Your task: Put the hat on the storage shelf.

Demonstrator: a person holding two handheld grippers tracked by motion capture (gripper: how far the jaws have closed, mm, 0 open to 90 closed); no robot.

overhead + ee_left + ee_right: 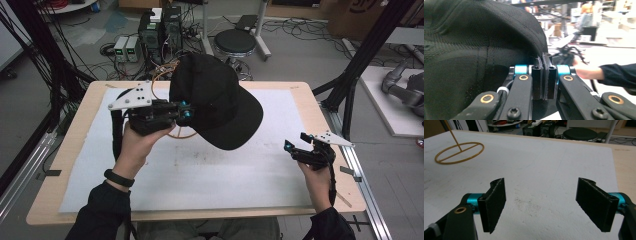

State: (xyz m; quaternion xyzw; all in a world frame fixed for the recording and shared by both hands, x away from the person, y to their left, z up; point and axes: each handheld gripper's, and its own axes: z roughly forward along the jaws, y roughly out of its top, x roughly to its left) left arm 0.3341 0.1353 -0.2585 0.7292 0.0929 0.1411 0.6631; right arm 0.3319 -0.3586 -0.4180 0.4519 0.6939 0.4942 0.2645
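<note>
Left tool [544,75] clamped on black cap [215,100] above worktop [300,92], right tool [541,205] wide apart, gold wire stand [459,152] partly hidden behind cap from above

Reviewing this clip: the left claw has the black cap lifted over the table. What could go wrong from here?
1. The left claw pinches only a thin edge of the black cap, as the left gripper view shows; the fabric may slip out and the cap drop.
2. The gold wire stand sits on the white mat right beneath the cap; lowering it carelessly might knock the stand over.
3. The right claw is open and far off, probably too distant to catch a slip.
</note>
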